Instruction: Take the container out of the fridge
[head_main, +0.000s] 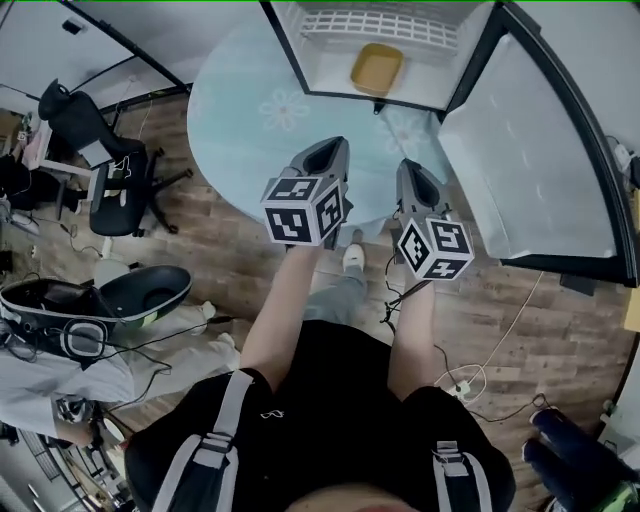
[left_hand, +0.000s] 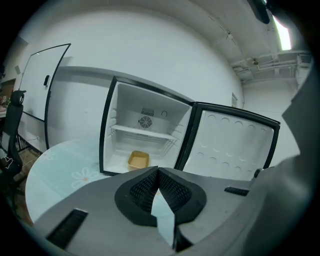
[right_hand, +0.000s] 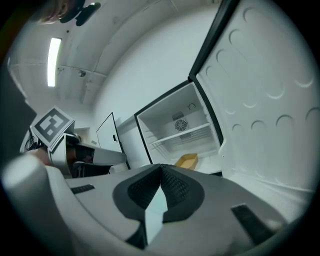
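Note:
A small yellow container (head_main: 376, 67) sits on the floor of the open mini fridge (head_main: 300, 60), under a white wire shelf (head_main: 380, 25). The left gripper view shows the container (left_hand: 138, 160) ahead of the jaws, inside the fridge (left_hand: 111, 125). In the right gripper view the container (right_hand: 187, 160) lies low in the fridge (right_hand: 150, 130). My left gripper (head_main: 325, 160) and right gripper (head_main: 412, 183) hover side by side short of the fridge opening. Both are shut, tips touching, holding nothing.
The fridge door (head_main: 530, 160) stands swung open to the right, close beside my right gripper. A pale round mat with flower prints (head_main: 250, 110) covers the floor before the fridge. An office chair (head_main: 110, 170) and an open case (head_main: 90, 300) are at the left.

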